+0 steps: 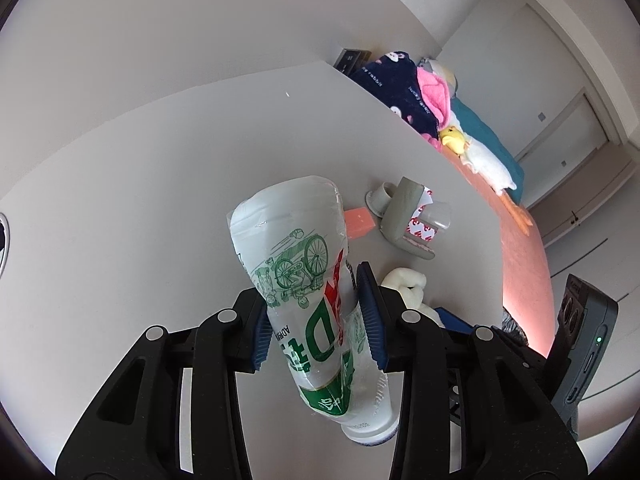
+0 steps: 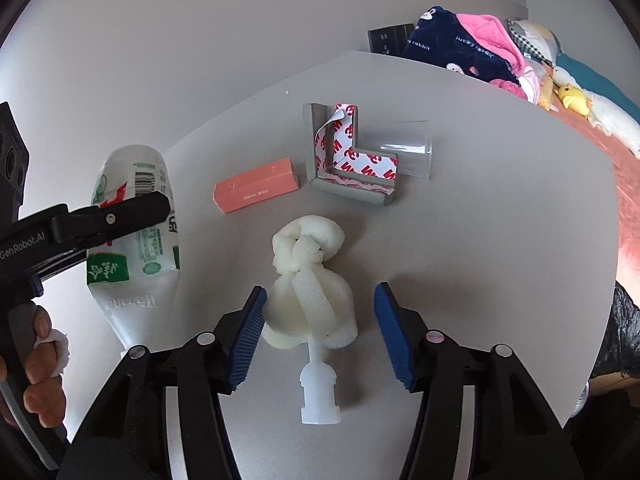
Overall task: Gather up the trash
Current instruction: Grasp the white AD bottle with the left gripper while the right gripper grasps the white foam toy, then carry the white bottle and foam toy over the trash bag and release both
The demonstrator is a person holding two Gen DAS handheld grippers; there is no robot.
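The right gripper should close squarely on the white foam sponge brush head lying on the white bench, gripping the foam rather than its plastic stem; its jaws stand apart, straddling it from above. The left gripper is clamped on the crumpled clear plastic bottle with green print, held tilted, clear of the bench

The left tool is clamped tight, while the right tool hangs spread wide.
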